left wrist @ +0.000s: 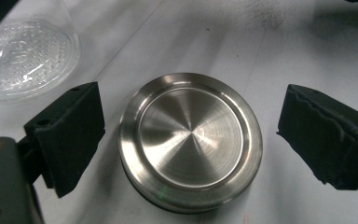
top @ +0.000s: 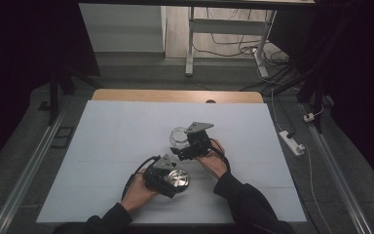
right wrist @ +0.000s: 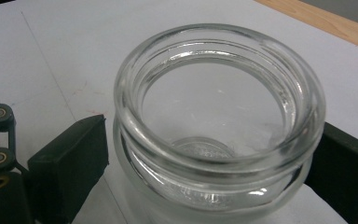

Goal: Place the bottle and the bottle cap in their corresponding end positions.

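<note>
High view has both grippers working close together near the middle of the white table point(top: 126, 146), the left gripper point(top: 175, 179) over a steel lid point(top: 178, 179) and the right gripper point(top: 181, 141) at a glass jar point(top: 178, 135) just beyond it.

Seen along the left gripper's own jaws, the lid point(left wrist: 191, 140) lies flat on the table between the pads point(left wrist: 70, 135), which stand apart with a gap on each side, so nothing is gripped yet. Seen along the right one's, the jar point(right wrist: 219, 116) stands upright and open-mouthed, with a pad point(right wrist: 72, 163) touching the wall on one side and the other pressed against it opposite; I'd call that clamped on the jar.

The step looks like picking up the lid to cap the jar. To do it well, I'd lower the left jaws until the pads sit level with the rim, centre them, then close evenly so the shallow, slick edge doesn't pop out. The right hand should hold the jar steady and upright.

Room is generous: the jar sits just ahead and to the side of the left jaws, the table edges are well away on every side, and the short lift across is open. The main risk is the two grippers bumping each other
</note>
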A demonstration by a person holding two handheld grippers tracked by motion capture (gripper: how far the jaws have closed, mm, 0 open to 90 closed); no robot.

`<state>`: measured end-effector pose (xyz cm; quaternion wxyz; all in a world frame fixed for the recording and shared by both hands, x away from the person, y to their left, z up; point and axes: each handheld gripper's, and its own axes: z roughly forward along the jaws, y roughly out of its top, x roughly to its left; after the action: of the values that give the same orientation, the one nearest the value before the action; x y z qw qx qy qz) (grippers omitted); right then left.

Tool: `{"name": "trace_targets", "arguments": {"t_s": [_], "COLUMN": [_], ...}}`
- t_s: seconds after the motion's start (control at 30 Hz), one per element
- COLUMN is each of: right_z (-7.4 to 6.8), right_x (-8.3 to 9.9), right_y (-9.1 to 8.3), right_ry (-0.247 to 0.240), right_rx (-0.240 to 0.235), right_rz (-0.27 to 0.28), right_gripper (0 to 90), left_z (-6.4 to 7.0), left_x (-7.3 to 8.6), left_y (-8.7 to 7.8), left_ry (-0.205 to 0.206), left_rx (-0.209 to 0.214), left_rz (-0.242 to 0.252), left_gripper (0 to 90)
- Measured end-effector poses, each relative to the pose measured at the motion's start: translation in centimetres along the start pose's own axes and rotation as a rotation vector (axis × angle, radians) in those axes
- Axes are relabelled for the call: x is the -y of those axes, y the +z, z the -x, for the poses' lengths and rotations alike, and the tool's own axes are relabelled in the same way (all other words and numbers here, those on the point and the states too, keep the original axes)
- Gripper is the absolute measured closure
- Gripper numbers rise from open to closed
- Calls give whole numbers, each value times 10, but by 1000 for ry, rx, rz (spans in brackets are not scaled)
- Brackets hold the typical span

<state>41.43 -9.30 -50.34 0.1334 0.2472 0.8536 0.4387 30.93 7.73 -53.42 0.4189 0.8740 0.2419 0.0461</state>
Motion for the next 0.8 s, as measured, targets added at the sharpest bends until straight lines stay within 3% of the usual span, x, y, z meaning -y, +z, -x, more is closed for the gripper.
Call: {"name": "trace_targets", "arguments": {"t_s": [0.17,0.47,0.8], "right_z": [-1,-2,-4], "right_x": [0,-2,-4], "right_y": [-2,-9,-18], "right_ry": [-5,5,14], "right_rx": [2,-1,-3], "right_rz": [2,9,18], "right_gripper": [36,30,29], "left_z": [0,-5,-9], "left_x": [0,2,6], "left_y": [-5,-24,-44], "left_ry": [4,-41,-60], "left_rx": [-1,-12,-23], "left_rz": [-1,40,60], "left_gripper": [72,73,79]}}
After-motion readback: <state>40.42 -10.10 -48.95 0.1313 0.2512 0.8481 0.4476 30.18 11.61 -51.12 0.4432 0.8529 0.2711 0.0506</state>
